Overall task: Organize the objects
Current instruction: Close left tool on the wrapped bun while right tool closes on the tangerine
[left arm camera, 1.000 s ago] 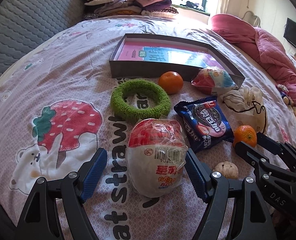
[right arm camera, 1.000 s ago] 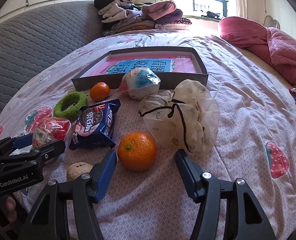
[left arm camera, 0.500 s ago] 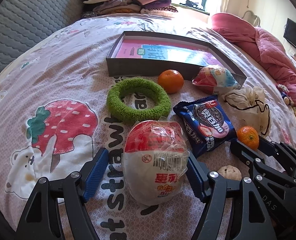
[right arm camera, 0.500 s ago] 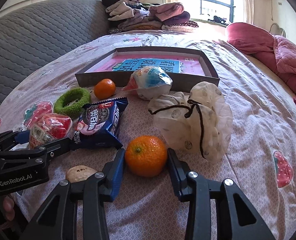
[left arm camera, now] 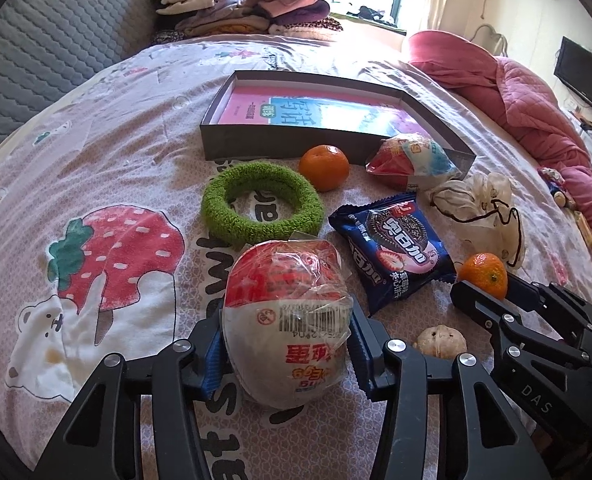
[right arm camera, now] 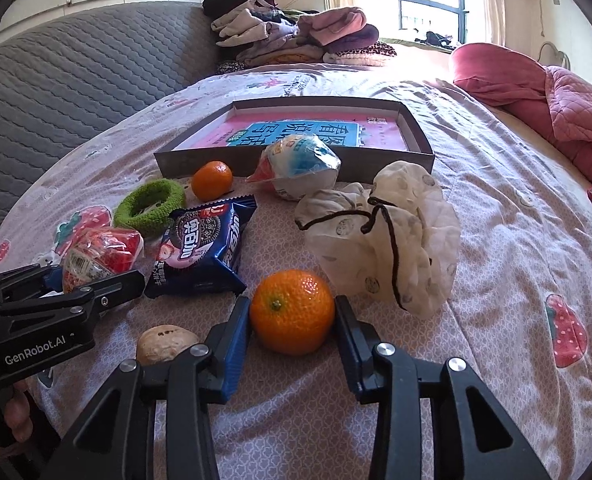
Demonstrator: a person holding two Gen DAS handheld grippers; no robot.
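1. Left wrist view: the left tongs (left arm camera: 286, 354) have just been closing, and their blue pads now press both sides of the red-and-white wrapped snack (left arm camera: 286, 316), which lies on the bed sheet (left arm camera: 108, 168). Beyond it lie a green ring (left arm camera: 262, 210), a far orange (left arm camera: 323, 167) and an open grey box (left arm camera: 280, 146). The right tongs (left arm camera: 491, 292) reach in from the right.
2. Right wrist view: the right tongs (right arm camera: 294, 326) have just been closing and grip the near orange (right arm camera: 292, 312) on the bed. A walnut (right arm camera: 166, 343) lies to its left, a blue cookie packet (right arm camera: 206, 246) and a white drawstring pouch (right arm camera: 379, 236) beyond.
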